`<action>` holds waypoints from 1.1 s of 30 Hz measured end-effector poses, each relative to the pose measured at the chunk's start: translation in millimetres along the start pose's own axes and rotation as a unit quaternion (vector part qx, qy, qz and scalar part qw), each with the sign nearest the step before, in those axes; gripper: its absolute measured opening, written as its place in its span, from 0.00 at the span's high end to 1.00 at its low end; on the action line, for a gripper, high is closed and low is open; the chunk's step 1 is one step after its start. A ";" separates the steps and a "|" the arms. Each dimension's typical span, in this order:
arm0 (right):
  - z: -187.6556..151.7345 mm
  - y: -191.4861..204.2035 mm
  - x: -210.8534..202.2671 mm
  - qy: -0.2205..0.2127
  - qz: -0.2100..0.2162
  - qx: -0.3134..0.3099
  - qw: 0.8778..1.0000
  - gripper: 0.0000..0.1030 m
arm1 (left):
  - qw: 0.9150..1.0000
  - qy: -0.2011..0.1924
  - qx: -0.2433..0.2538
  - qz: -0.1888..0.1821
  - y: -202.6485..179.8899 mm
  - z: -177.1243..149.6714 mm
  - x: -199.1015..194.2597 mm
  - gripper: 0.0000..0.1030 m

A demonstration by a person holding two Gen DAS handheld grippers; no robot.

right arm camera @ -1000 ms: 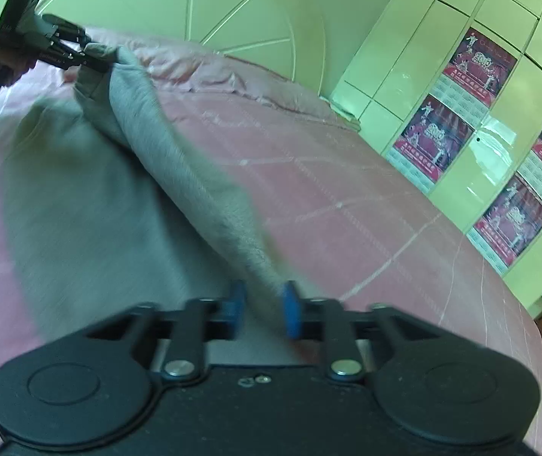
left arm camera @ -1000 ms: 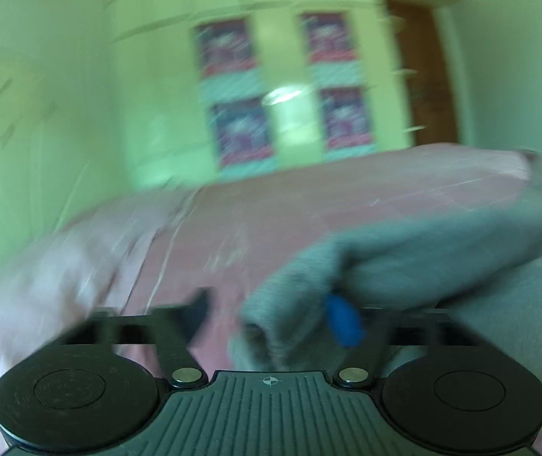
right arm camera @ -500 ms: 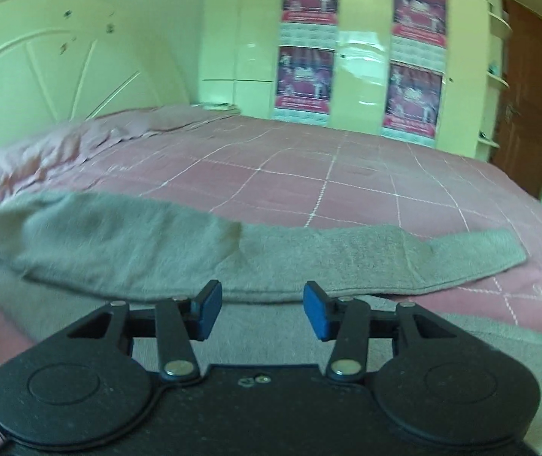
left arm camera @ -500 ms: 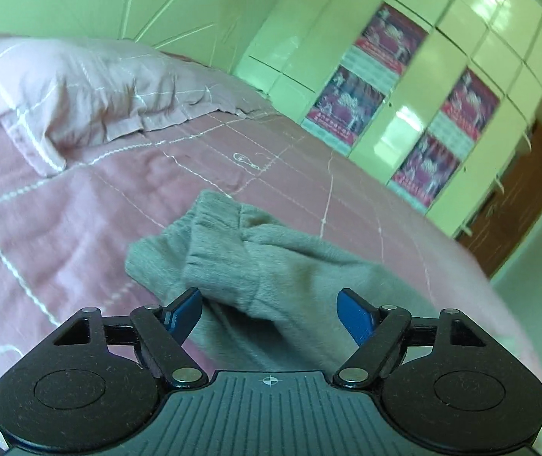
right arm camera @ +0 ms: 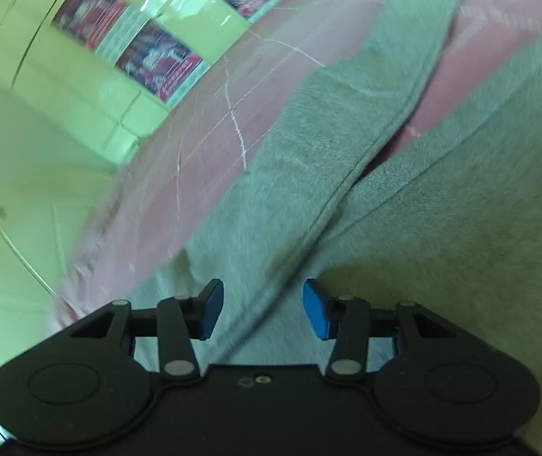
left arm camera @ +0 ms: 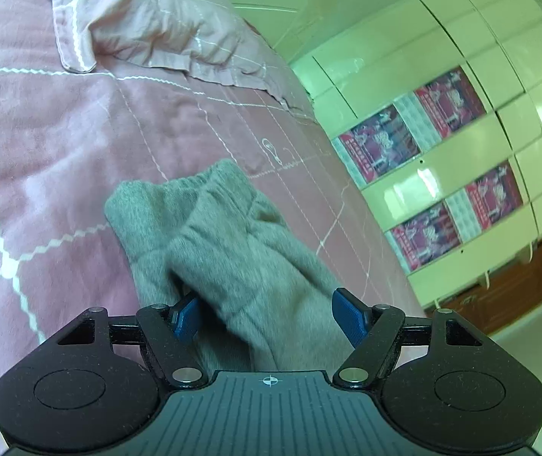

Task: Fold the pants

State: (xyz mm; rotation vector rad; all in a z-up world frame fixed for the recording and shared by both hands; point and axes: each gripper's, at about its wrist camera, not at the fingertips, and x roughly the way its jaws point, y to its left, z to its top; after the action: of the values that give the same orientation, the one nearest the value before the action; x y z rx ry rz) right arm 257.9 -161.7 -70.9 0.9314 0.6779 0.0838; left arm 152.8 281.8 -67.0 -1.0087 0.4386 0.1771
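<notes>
Pillow (left arm camera: 149, 15): lying at the far left of your left view, on the pink quilt (left arm camera: 43, 144).
Pants (left arm camera: 229, 250): grey, lying on the quilt. Waistband end is pointing away from your left tool, bunched into a ridge.
Left gripper (left arm camera: 269, 317): you're holding it low over the pants. Jaws are spread wide and gripping nothing. The fabric ridge is sitting between the blue pads (left arm camera: 348, 319); the left pad is partly tucked under a fold.
Cupboard wall (left arm camera: 479, 87): standing past the bed, with red posters (left arm camera: 381, 144) on the doors.
Right gripper (right arm camera: 263, 309): you're hovering it over the pants (right arm camera: 346, 152). Jaws are spread, nothing pinched. A seam edge is running diagonally between the pads. The view is blurring.
Legs: two grey layers are splitting apart toward the upper right, with quilt (right arm camera: 457, 72) showing in the gap.
</notes>
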 end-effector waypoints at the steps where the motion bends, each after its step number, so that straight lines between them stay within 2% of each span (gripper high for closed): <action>1: 7.2 -6.2 5.4 0.001 0.013 0.029 1.000 0.63 | 1.000 0.003 -0.004 0.000 0.7 4.4 6.1 0.29; 2: 13.4 -10.4 10.5 0.004 0.018 0.050 0.999 0.66 | 1.000 0.007 -0.005 -0.001 0.6 7.9 8.7 0.30; 3: 19.4 -13.8 15.2 0.009 0.021 0.068 0.997 0.86 | 1.000 0.014 -0.001 0.001 -1.0 11.8 15.7 0.32; 4: 24.4 -17.7 18.9 0.016 0.021 0.085 0.996 1.00 | 1.000 0.028 0.006 0.008 -2.3 16.0 24.1 0.64; 5: 28.8 -17.3 17.5 0.014 0.022 0.087 0.996 1.00 | 0.999 0.051 0.003 0.006 -1.6 21.4 34.1 0.78; 6: 32.2 -9.1 10.5 0.004 0.029 0.064 0.997 1.00 | 0.998 0.067 -0.003 -0.007 -2.1 30.4 40.7 0.78; 7: 33.8 7.7 -3.4 -0.010 0.048 0.026 0.998 1.00 | 0.997 0.068 0.006 -0.036 -8.5 41.6 41.9 0.79; 8: 31.5 26.4 -22.9 -0.029 0.072 -0.021 0.997 1.00 | 0.995 0.056 0.014 -0.083 -16.5 53.8 38.1 0.79; 10: 21.3 50.3 -69.6 -0.069 0.109 -0.103 0.986 1.00 | 0.983 0.036 0.020 -0.179 -27.6 79.3 26.6 0.79; 11: 14.3 53.8 -87.4 -0.079 0.117 -0.124 0.982 1.00 | 0.980 0.042 0.032 -0.192 -29.8 88.9 23.5 0.79; 12: 3.7 49.3 -98.0 -0.080 0.114 -0.139 0.980 1.00 | 0.981 0.054 0.051 -0.177 -28.9 95.1 23.2 0.79; 13: -7.9 38.8 -101.7 -0.065 0.103 -0.159 0.980 1.00 | 0.986 0.079 0.082 -0.124 -23.5 98.1 28.0 0.78; 14: -21.0 26.3 -93.7 -0.036 0.080 -0.173 0.981 1.00 | 0.986 0.116 0.100 -0.070 -11.9 95.3 38.4 0.78; 15: -32.0 5.6 -76.5 0.013 0.027 -0.159 0.987 1.00 | 0.981 0.157 0.116 -0.016 0.9 86.3 50.2 0.78; 16: -41.4 -13.7 -60.8 0.054 -0.016 -0.123 0.991 1.00 | 0.976 0.177 0.130 0.007 10.3 76.9 56.7 0.78; 17: -47.1 -27.4 -59.8 0.046 -0.003 -0.100 0.994 1.00 | 0.976 0.173 0.130 -0.003 16.7 70.7 55.4 0.78; 18: -49.5 -29.9 -62.9 0.031 0.006 -0.102 0.994 1.00 | 0.979 0.162 0.123 -0.011 19.5 68.9 51.6 0.78; 20: -50.1 -24.8 -64.2 0.024 0.000 -0.103 0.994 1.00 | 0.983 0.150 0.109 -0.012 18.3 67.9 49.2 0.78; 23: -38.0 -23.5 -60.8 0.020 -0.004 -0.091 0.996 0.96 | 0.983 0.145 0.109 -0.009 16.5 67.2 54.2 0.78; 25: -29.0 -19.8 -56.6 0.019 -0.011 -0.074 0.997 0.99 | 0.983 0.131 0.128 -0.017 5.2 71.5 53.3 0.78; 28: -40.8 -4.3 -79.5 -0.014 0.028 -0.118 0.993 1.00 | 0.983 0.087 0.150 -0.066 -11.5 84.9 44.8 0.78; 30: -44.3 1.8 -91.3 -0.034 0.054 -0.127 0.990 1.00 | 0.979 0.061 0.163 -0.101 -19.2 96.0 34.7 0.78; 31: -46.4 -0.4 -91.4 -0.038 0.047 -0.137 0.989 1.00 | 0.979 0.066 0.175 -0.086 -19.9 98.3 36.3 0.78; 32: -49.3 -6.0 -80.5 -0.016 0.014 -0.151 0.988 1.00 | 0.977 0.090 0.187 -0.041 -16.0 98.1 45.4 0.78; 33: -51.1 -18.3 -66.3 0.021 -0.022 -0.139 0.990 1.00 | 0.973 0.130 0.192 0.009 -3.9 94.5 59.4 0.78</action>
State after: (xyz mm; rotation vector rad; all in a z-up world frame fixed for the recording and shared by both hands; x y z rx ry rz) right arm 172.3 -159.6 -72.4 0.6481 0.7046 0.1544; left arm 233.3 356.4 -46.8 -0.6474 0.6913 -0.0266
